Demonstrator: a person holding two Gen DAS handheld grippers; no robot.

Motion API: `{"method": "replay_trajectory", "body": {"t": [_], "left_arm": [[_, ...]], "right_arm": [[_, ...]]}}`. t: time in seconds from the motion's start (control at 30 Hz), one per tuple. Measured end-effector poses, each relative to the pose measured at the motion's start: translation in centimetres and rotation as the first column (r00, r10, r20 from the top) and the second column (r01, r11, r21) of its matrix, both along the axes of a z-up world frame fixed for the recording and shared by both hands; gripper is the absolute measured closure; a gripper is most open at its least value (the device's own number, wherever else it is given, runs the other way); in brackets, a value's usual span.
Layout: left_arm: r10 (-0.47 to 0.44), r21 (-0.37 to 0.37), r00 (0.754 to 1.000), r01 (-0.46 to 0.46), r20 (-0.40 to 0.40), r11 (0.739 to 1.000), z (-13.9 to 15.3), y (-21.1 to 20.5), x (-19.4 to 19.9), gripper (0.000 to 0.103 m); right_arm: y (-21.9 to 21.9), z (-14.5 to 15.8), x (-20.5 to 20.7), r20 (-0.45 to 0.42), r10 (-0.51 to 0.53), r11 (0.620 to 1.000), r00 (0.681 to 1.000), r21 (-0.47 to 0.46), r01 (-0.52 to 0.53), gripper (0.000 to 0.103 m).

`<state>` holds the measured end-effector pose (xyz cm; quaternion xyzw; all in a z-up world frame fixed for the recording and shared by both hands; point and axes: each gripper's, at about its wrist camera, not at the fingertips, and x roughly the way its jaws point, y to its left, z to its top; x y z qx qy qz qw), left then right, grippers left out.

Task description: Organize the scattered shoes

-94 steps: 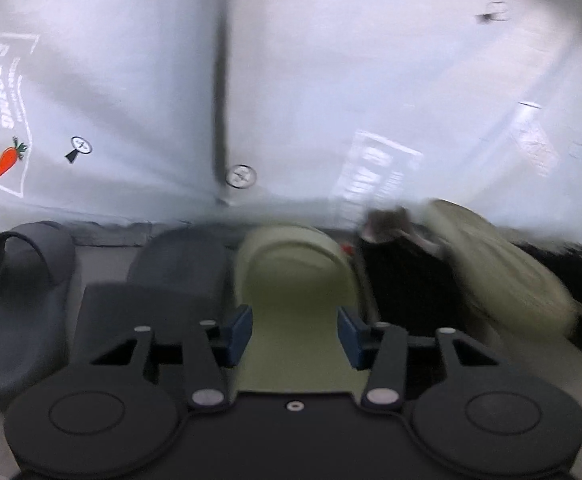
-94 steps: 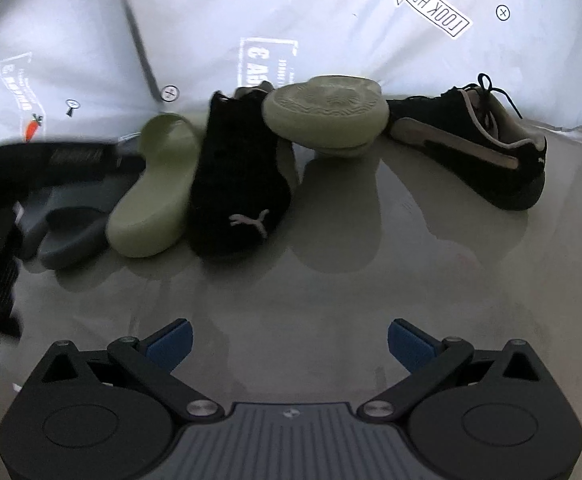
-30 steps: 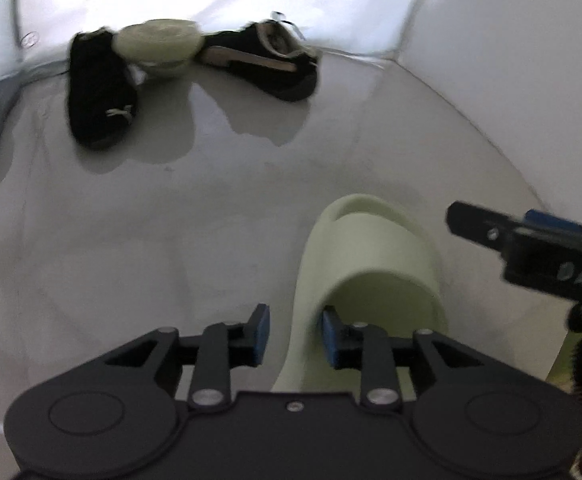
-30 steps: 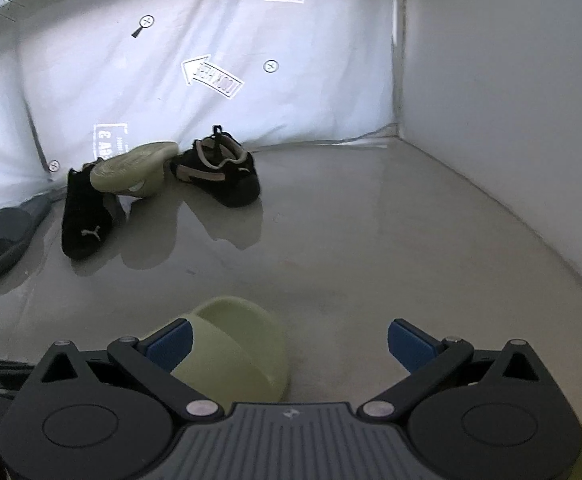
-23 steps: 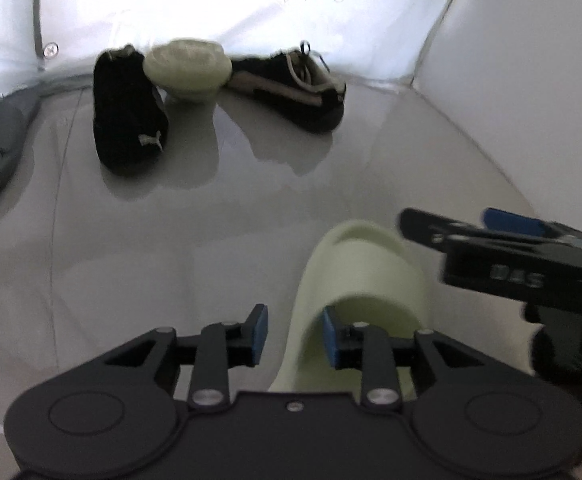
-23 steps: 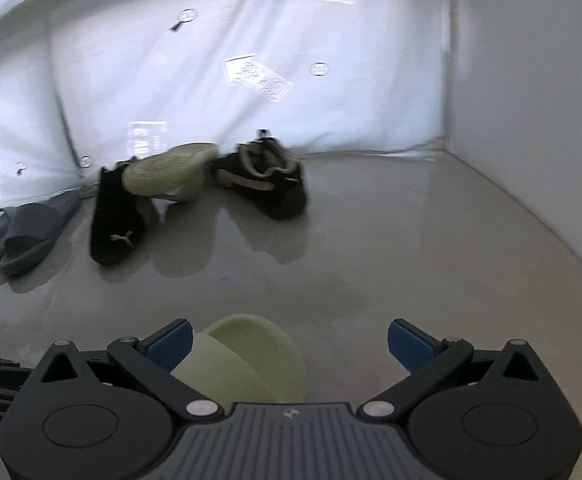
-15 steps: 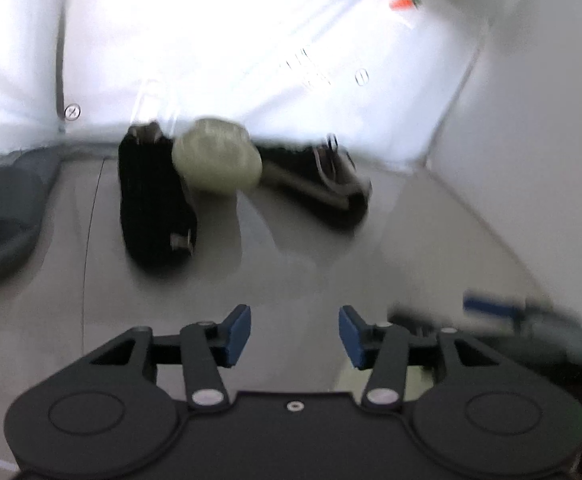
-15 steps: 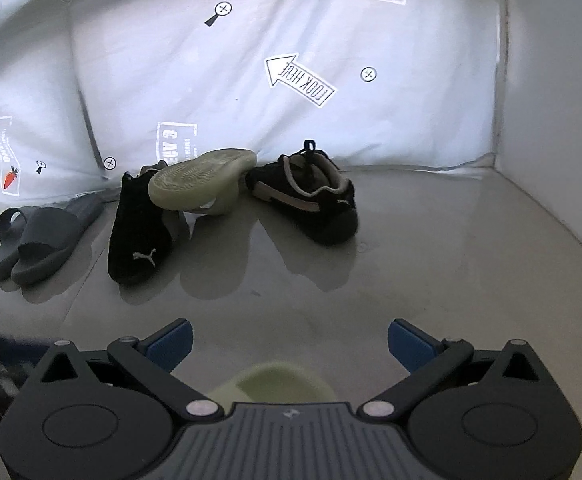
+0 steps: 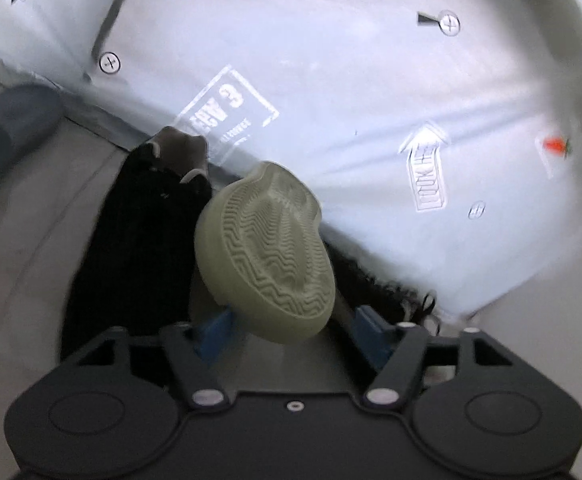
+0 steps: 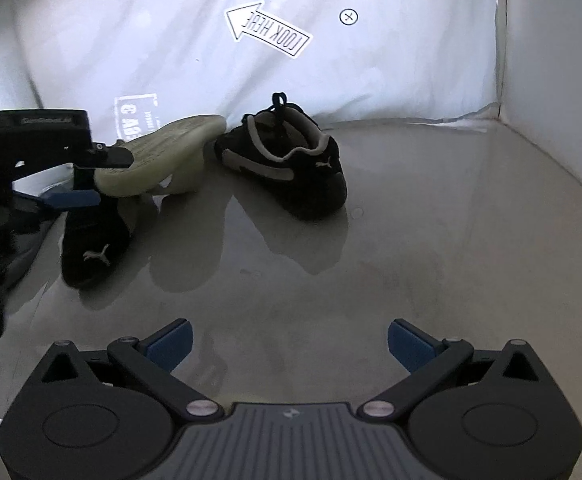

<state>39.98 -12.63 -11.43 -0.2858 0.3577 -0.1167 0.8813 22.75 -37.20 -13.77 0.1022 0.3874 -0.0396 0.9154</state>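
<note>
A pale green slide (image 9: 267, 256) lies sole-up, propped on a black Puma sneaker (image 9: 135, 248) at the back wall. My left gripper (image 9: 291, 326) is open, its jaws on either side of the slide's near end, one pad (image 10: 71, 199) under it in the right wrist view. The slide (image 10: 163, 156), the sneaker (image 10: 91, 248) and a second black sneaker (image 10: 287, 164) with grey trim show in the right wrist view. My right gripper (image 10: 289, 344) is open and empty above the bare floor.
A grey slide (image 9: 15, 116) lies at the far left by the wall. The white printed backdrop (image 10: 267, 32) closes the back and a white wall (image 10: 563, 80) the right. The glossy grey floor (image 10: 431, 260) spreads in front.
My left gripper let go of the other green slide near the front, opened, and moved up to the upturned slide. My right gripper drew back; that released slide has left its view.
</note>
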Motion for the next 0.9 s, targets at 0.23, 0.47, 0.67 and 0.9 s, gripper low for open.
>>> {"method": "replay_trajectory", "body": {"t": [0.23,0.47,0.67,0.9], "left_arm": [[0.143,-0.145,0.987,-0.153,-0.077,0.978,-1.4,1.3,1.8,0.048],[0.129,-0.156,0.990,-0.136,-0.052,0.978,-0.6,1.7,1.6,0.073],[0.036,0.054,0.999,-0.038,0.032,0.998,1.8,0.4,-0.9,0.075],[-0.228,0.351,0.971,0.189,0.073,0.917,3.5,-1.2,-6.7,0.077]], "right_arm": [[-0.3,-0.5,1.3,-0.001,0.001,1.000,1.000,-0.009,-0.001,0.000],[0.0,-0.5,0.5,-0.012,0.007,1.000,1.000,-0.020,-0.007,0.000],[0.3,0.0,0.0,0.003,0.017,0.999,1.000,-0.042,-0.017,0.000],[0.8,1.5,-1.3,0.044,0.039,0.997,0.998,-0.061,-0.037,0.000]]}}
